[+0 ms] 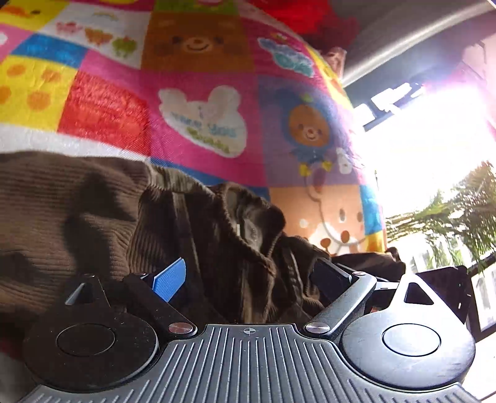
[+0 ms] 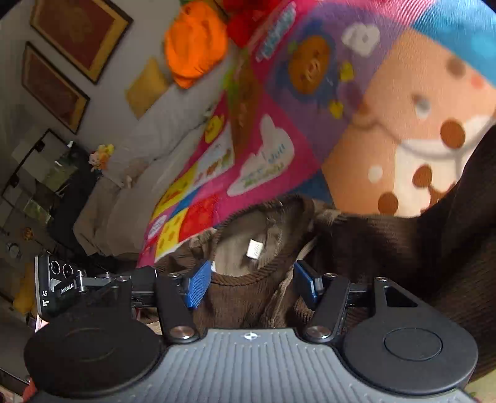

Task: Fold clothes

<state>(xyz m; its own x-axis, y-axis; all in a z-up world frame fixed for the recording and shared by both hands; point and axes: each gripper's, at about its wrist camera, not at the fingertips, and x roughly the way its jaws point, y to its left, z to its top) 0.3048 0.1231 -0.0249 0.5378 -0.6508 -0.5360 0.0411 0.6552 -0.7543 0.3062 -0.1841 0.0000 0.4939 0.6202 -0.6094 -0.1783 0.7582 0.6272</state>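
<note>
On the patchwork cartoon blanket (image 1: 198,93), a brown ribbed sweater (image 1: 77,210) is lying bunched up, filling the lower part of both views. Left gripper (image 1: 248,276) is sitting low against the knit, jaws standing apart with crumpled fabric bulging between them; cannot tell whether any of it is being pinched. Right gripper (image 2: 252,283) is pointing at the sweater's neckline, jaws also apart, straddling the ribbed collar (image 2: 245,276) below the white label (image 2: 254,248). One dark sleeve (image 2: 449,223) is running off to the right in the right wrist view. An orange cushion (image 2: 195,46) is lying at the far end of the blanket, and two framed pictures (image 2: 77,28) are hanging on the wall.
</note>
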